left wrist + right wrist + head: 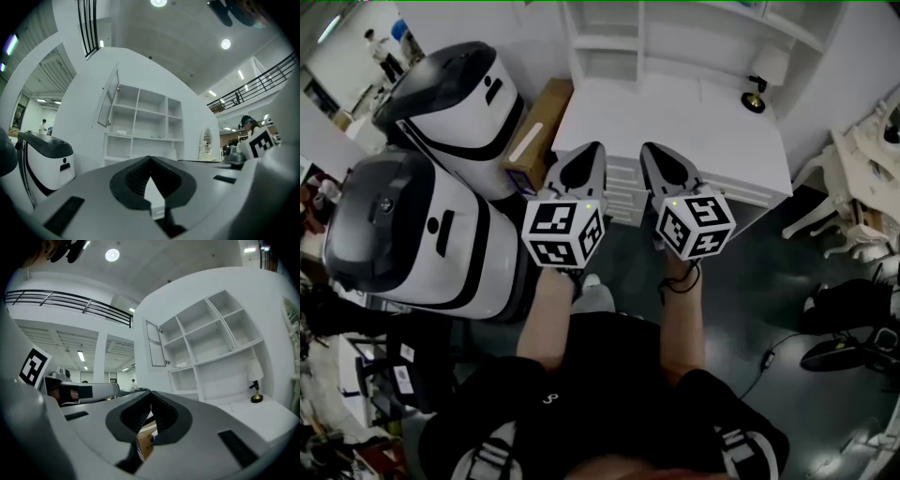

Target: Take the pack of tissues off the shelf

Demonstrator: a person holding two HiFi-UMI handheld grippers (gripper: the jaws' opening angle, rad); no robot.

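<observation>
1. Grip: left tongs (596,150) and right tongs (649,150) are both clenched tip to tip, with nothing between them.
2. They hang side by side; the desk (694,131) lies just ahead and below.
3. The shelf (140,124) stands beyond, well apart. A small pale thing on its lower left board is likely the pack (121,132), though it is too small to be sure.
4. Step in hand: the approach. The next move calls for reaching forward, parting one pair and lining its jaws round the pack.

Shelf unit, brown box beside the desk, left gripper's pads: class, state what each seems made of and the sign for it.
Shelf unit: probably painted wood or laminate; flat matte white panels.
Brown box: cardboard; dull tan faces.
Pads of the left gripper: likely rubber or plastic; matte black, ribbed.
</observation>
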